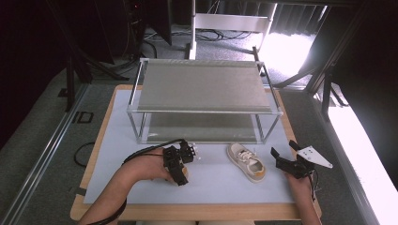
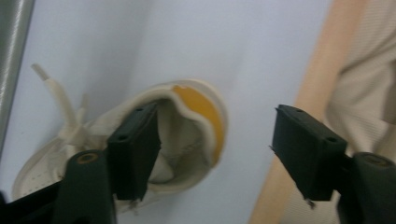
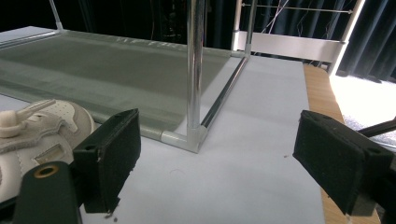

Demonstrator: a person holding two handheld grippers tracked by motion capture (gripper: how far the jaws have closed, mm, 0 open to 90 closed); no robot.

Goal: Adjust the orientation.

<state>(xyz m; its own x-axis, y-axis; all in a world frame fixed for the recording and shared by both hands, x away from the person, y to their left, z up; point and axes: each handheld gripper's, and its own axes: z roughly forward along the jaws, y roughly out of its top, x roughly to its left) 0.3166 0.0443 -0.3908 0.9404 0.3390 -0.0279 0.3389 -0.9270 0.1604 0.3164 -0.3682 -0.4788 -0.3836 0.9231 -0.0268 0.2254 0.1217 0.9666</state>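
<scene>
Two small white shoes with tan heels lie on the white mat in front of the rack. The left shoe [image 1: 184, 175] sits under my left gripper [image 1: 180, 165]. In the left gripper view this shoe [image 2: 191, 135] shows its yellow insole. One jaw of my left gripper [image 2: 212, 119] is down in the shoe's opening, the other stands well off its side, and the pads do not press. The right shoe [image 1: 246, 162] lies just left of my right gripper [image 1: 284, 150]. In the right gripper view the right gripper [image 3: 217, 126] is open and empty, with that shoe [image 3: 42, 126] by its left jaw.
A two-shelf metal rack [image 1: 202, 89] stands at the back of the mat [image 1: 211, 185]; its front corner post [image 3: 194, 70] rises just ahead of the right gripper. A rack tube [image 2: 11, 56] edges the left gripper view. The wooden table edge [image 1: 187, 211] runs along the front.
</scene>
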